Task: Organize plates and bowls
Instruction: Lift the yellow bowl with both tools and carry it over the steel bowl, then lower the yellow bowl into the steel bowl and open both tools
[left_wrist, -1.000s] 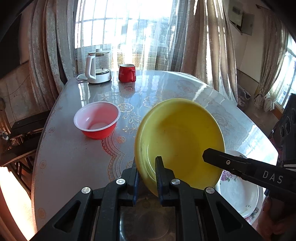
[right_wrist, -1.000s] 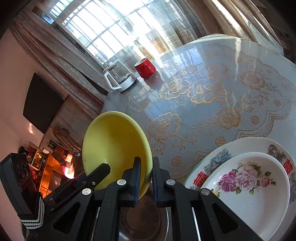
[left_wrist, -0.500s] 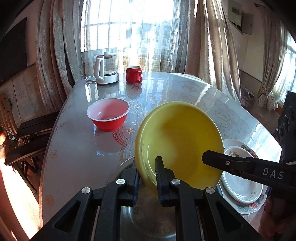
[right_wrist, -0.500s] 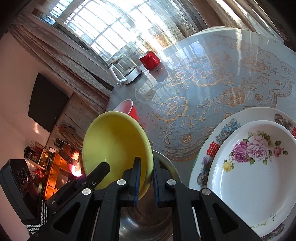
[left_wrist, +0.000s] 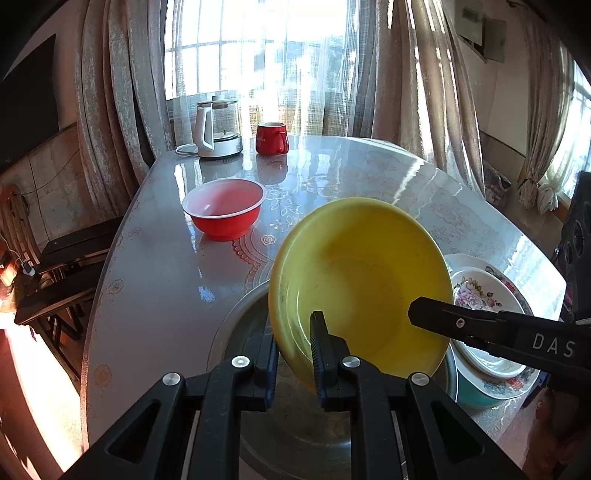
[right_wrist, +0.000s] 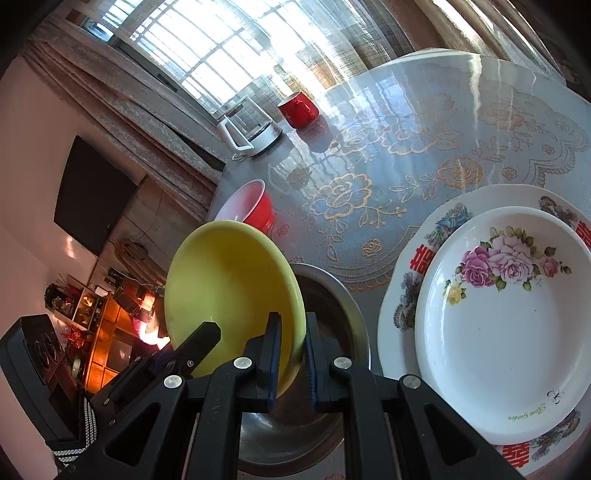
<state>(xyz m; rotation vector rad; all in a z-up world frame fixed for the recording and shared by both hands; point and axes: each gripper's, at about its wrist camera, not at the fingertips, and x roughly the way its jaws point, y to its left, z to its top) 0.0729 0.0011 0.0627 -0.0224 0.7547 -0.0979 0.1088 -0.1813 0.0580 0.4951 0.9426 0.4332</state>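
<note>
A yellow bowl (left_wrist: 362, 280) is held tilted in the air by both grippers. My left gripper (left_wrist: 293, 354) is shut on its near-left rim. My right gripper (right_wrist: 290, 347) is shut on the opposite rim of the bowl (right_wrist: 229, 291). Below the bowl sits a steel bowl (left_wrist: 236, 325), which also shows in the right wrist view (right_wrist: 340, 295). A red bowl (left_wrist: 224, 208) stands further back on the table. A floral white plate (right_wrist: 502, 317) lies stacked on a larger patterned plate (right_wrist: 432, 236) at the right.
A glass kettle (left_wrist: 218, 129) and a red mug (left_wrist: 271, 138) stand at the table's far edge by the curtains. The glass-topped table (left_wrist: 155, 266) has a near-left edge with dark chairs (left_wrist: 62, 258) beyond it.
Both grippers have drawn back and risen with the yellow bowl. The steel bowl has come into view beneath it, and the plates show more fully at the right.
</note>
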